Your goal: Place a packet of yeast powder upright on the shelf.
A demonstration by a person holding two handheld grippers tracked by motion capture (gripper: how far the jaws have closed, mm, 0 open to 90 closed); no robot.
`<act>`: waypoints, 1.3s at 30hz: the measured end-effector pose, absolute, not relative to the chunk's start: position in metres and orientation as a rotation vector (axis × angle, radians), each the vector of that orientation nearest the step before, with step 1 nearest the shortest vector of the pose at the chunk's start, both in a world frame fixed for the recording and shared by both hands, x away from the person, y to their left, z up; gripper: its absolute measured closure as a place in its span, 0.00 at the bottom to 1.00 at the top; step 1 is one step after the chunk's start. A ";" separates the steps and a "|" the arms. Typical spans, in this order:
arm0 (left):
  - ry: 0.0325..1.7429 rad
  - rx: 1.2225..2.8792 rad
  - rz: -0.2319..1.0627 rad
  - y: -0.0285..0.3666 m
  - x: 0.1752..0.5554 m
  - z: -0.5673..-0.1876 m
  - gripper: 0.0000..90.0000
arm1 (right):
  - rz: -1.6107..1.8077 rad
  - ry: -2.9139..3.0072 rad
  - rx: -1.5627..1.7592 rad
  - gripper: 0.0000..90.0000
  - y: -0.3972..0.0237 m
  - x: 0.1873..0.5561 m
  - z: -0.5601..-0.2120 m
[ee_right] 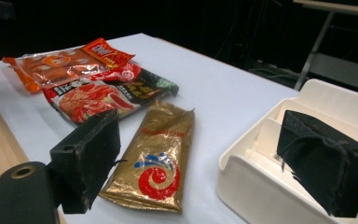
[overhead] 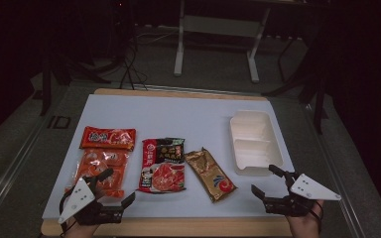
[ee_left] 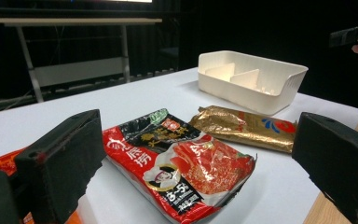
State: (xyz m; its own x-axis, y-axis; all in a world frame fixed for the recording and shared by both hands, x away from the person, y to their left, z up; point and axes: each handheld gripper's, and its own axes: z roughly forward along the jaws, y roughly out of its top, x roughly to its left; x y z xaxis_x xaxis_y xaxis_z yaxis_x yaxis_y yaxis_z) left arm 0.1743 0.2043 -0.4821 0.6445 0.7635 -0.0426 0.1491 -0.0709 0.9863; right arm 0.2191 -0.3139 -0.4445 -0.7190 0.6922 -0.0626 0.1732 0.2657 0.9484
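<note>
Left fingers: left gripper at 7 o'clock on the table, jaws wide, nothing between; tips just over the near end of the orange pack.
Right fingers: right gripper at 5 o'clock, jaws wide, empty, just beside the tray's near end; one finger in front of the tray wall in the right gripper view.
Table: white sheet on a wood top, wood edge along 6 o'clock.
Tray: white divided tray at 3 o'clock, upright, long side toward 12.
Red-black pack: red and black soup-base pack at centre, flat; fills the gap between the left jaws in the left gripper view.
Orange pack: clear orange snack pack at 8 o'clock, touching the red pack above it.
Gold pack: gold sachet between soup pack and tray, tilted toward 11; lies ahead of the right jaws.
Red pack: small red sachet at 9 o'clock.
</note>
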 end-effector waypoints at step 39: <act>0.723 1.634 0.570 0.193 0.174 -0.485 0.03 | 1.433 2.273 0.709 0.12 -0.269 0.252 -0.406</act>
